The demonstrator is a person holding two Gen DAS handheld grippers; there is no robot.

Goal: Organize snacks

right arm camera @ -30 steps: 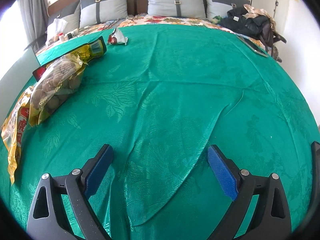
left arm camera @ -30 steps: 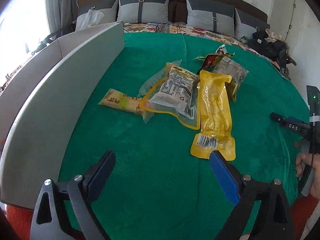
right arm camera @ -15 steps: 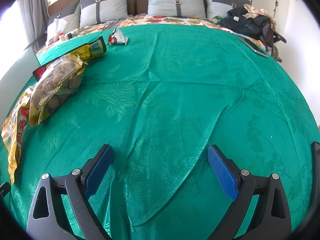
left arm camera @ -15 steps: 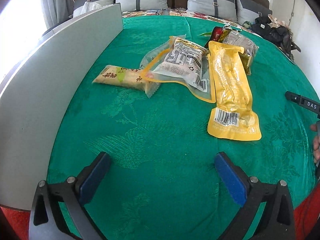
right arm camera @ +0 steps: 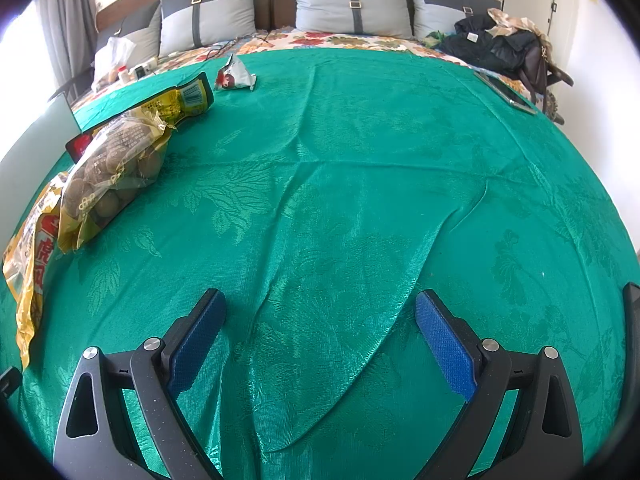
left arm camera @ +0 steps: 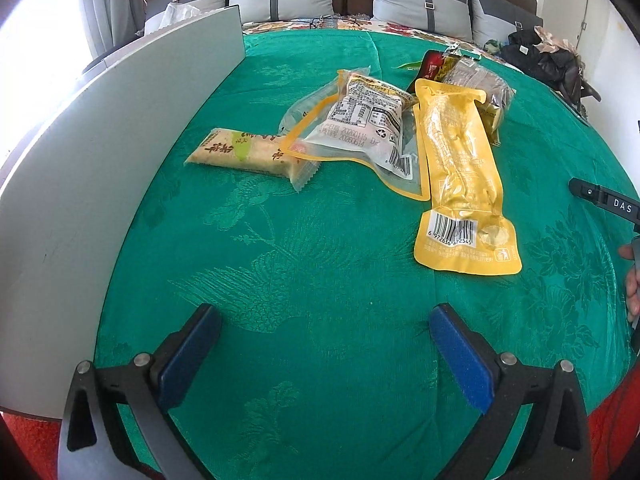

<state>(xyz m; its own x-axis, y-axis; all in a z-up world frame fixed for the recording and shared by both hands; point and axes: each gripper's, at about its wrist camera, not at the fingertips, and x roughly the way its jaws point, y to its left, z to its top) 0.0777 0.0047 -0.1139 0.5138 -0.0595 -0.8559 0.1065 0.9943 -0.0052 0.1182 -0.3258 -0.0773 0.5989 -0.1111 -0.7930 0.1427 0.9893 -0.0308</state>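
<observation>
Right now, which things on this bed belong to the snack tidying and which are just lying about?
Snack job:
long yellow pouch
clear yellow-edged pack
beige bar
nut bag
small white packet
grey board

Lying about:
pillows
dark clothes
tablet

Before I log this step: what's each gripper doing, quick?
Left gripper: open, empty, over the green cloth.
Right gripper: open, empty.
</observation>
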